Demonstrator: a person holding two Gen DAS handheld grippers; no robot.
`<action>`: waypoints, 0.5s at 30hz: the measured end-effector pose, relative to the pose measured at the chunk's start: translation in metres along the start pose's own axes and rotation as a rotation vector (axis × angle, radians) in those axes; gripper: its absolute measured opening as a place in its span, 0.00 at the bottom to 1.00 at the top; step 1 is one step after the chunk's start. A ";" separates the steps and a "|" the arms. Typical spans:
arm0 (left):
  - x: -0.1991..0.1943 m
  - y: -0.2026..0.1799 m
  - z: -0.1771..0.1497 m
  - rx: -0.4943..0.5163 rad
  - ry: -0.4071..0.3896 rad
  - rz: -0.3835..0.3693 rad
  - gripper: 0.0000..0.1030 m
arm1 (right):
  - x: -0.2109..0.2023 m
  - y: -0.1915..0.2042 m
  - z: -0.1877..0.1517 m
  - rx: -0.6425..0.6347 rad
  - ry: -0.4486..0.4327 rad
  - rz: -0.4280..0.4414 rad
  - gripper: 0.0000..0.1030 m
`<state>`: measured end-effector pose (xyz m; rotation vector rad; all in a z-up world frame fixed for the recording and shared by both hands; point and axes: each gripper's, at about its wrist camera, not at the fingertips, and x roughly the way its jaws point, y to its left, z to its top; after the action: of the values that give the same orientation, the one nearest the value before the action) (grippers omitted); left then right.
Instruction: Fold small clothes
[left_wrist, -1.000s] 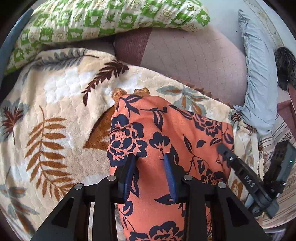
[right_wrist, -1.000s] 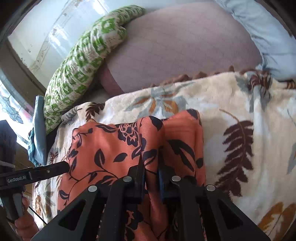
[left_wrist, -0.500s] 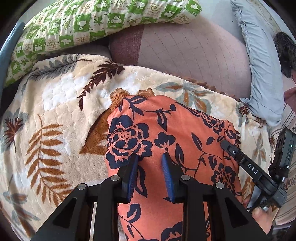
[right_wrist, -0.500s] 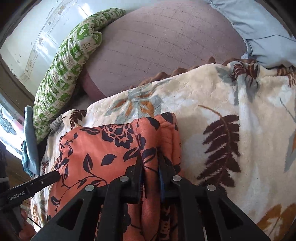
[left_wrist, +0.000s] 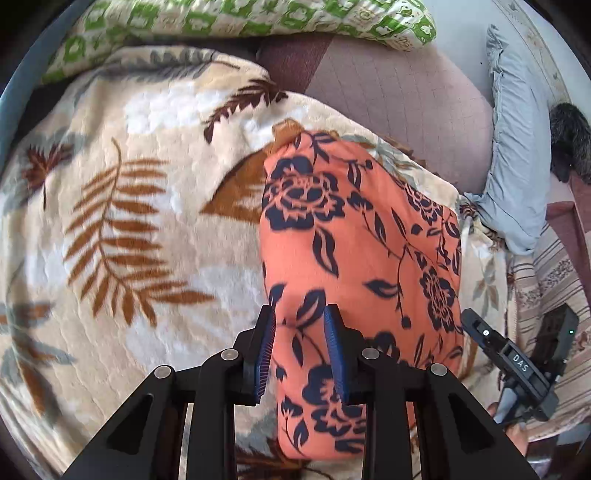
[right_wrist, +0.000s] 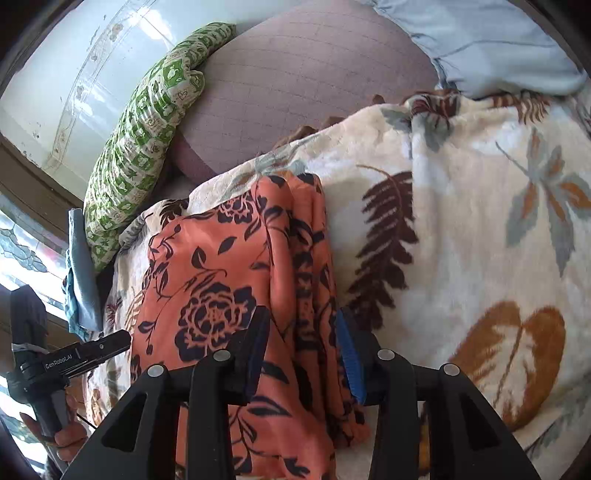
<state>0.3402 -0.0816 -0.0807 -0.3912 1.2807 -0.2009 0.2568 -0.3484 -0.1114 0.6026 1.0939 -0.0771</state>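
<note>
An orange garment with dark blue flowers (left_wrist: 354, 254) lies folded on a cream leaf-print blanket (left_wrist: 110, 221). My left gripper (left_wrist: 298, 328) is open above its near left edge, its blue pads apart and holding nothing. In the right wrist view the same garment (right_wrist: 221, 280) shows stacked folds along its right edge. My right gripper (right_wrist: 303, 332) is open, its fingers straddling those folds without pinching them. Each gripper shows in the other's view: the right one (left_wrist: 517, 365) and the left one (right_wrist: 74, 358).
A green-and-white patterned pillow (left_wrist: 240, 18) and a mauve quilted cushion (left_wrist: 399, 99) lie at the far side. A light blue pillow (left_wrist: 517, 147) lies at the right. A window (right_wrist: 22, 258) is at the left in the right wrist view.
My right gripper has opened and let go of the garment's folded edge. Both grippers have drawn back toward the near side, and the garment now rests flat on the blanket.
</note>
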 end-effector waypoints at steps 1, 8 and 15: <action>0.002 0.004 -0.008 -0.011 0.015 -0.018 0.27 | 0.002 -0.003 -0.007 0.016 0.013 0.016 0.42; -0.002 0.006 -0.013 -0.011 0.009 -0.028 0.28 | 0.001 -0.004 -0.015 0.061 -0.021 0.032 0.50; 0.036 0.011 0.012 -0.074 0.056 -0.115 0.56 | 0.035 -0.024 0.003 0.070 0.014 0.069 0.73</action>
<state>0.3609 -0.0828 -0.1140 -0.5268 1.3248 -0.2638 0.2672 -0.3619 -0.1504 0.7039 1.0864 -0.0519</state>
